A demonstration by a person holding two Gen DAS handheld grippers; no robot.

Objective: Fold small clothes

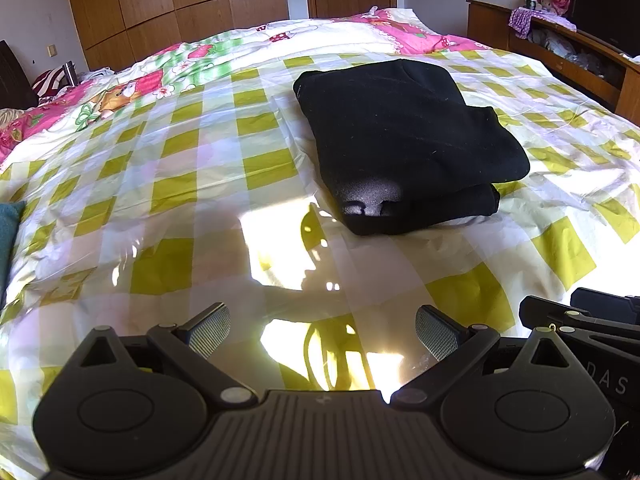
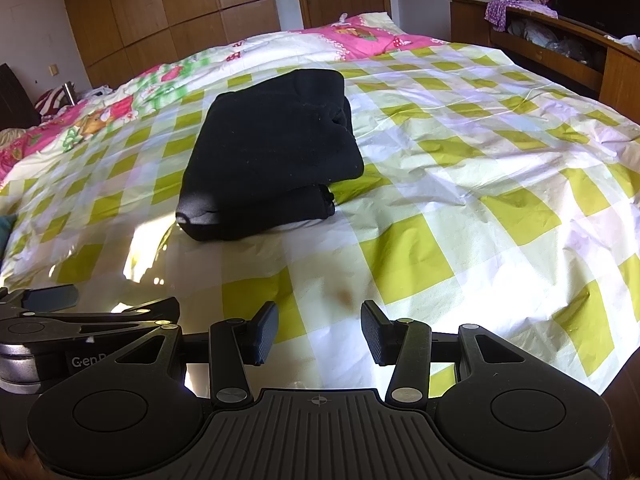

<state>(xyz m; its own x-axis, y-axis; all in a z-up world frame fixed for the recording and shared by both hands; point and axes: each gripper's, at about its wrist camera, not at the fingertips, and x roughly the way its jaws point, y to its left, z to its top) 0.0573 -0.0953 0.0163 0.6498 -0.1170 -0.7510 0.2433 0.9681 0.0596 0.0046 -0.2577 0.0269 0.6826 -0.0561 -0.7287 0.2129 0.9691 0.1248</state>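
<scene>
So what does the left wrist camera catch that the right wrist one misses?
Only the left view shows the left hand-held gripper head-on, open wide, over a sunlit patch. Only the right view shows the right hand-held gripper head-on, open, above a brown stain. Both show the folded black garment on the checked bedspread.

Bed (image 1: 120, 208): near edge is hidden behind the gripper bodies; left side is cut off by both views.
Black garment (image 2: 272, 152): type cannot be told; inner layers are hidden by the fold.
Shelf contents (image 1: 560, 46): too small to tell.
</scene>
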